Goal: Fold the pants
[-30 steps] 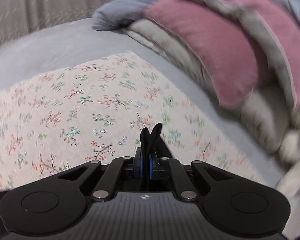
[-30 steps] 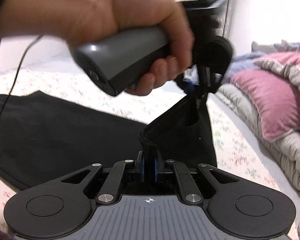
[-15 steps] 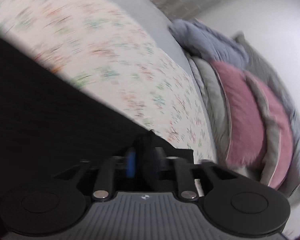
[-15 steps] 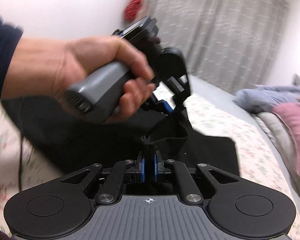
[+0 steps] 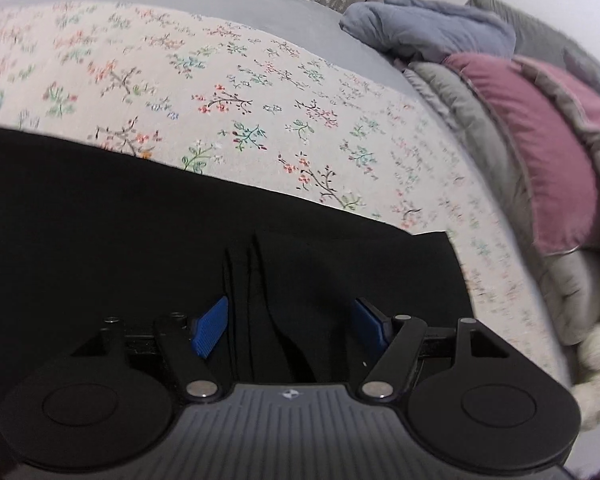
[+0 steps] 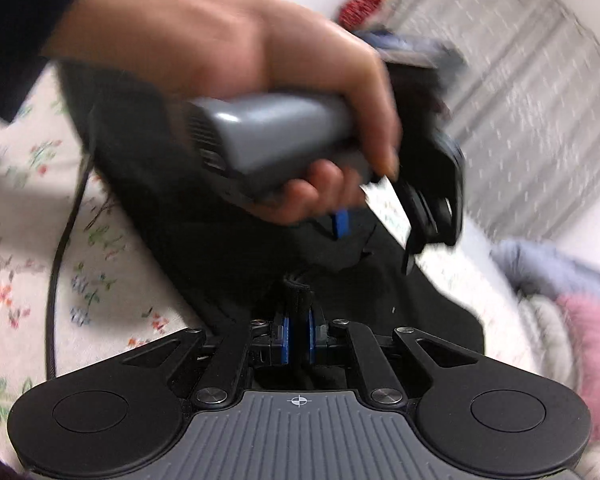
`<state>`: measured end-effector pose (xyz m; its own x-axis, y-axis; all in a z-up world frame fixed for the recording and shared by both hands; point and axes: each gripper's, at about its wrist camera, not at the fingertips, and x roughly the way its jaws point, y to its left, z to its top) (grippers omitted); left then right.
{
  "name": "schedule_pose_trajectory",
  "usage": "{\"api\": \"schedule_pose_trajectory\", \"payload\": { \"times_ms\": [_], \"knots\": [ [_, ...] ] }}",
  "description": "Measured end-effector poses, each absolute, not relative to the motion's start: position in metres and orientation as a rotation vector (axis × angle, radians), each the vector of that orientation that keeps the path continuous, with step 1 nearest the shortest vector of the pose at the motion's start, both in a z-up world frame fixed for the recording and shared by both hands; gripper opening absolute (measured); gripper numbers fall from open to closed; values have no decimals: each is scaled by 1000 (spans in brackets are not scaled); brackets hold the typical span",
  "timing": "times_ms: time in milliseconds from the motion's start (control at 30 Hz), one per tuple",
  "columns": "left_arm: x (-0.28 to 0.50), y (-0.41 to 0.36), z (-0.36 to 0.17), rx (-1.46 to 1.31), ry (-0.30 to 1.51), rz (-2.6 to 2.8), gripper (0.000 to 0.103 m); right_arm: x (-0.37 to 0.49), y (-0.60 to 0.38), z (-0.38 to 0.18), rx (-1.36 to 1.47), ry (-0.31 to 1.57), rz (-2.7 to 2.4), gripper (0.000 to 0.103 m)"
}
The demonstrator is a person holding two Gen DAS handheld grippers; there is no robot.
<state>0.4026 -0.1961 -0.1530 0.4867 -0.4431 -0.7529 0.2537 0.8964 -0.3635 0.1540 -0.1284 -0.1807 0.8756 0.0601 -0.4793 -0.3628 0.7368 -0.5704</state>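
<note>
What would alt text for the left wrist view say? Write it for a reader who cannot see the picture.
The left gripper, blue pads spread wide apart, hovers open over black pants lying flat on a floral bedspread. At right, grey and pink bedding is piled beside a blue-grey blanket.

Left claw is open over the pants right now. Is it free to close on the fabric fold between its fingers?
Probably yes. The left claw stands open with the black pants lying between its blue pads, and nothing else sits in the gap.
</note>
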Motion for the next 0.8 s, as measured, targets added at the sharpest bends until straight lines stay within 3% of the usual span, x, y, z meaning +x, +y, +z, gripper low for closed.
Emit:
{"api": "schedule_pose_trajectory", "payload": {
  "times_ms": [33,67,133,467,800],
  "knots": [
    [403,-201,-153,-177,967,-410,59,149,-125,-184,-739,446,245,8],
    [404,-202,-154,-123,958,-390,30,147,-125,-187,-760,444,250,8],
    [406,-201,-154,-105,950,-388,21,147,-125,-189,-769,445,249,8],
    [415,-140,-143,-403,900,-407,21,156,-145,-149,-509,415,275,8],
    [413,-84,-91,-330,787,-404,21,172,-125,-103,-290,310,319,8]
  ]
}}
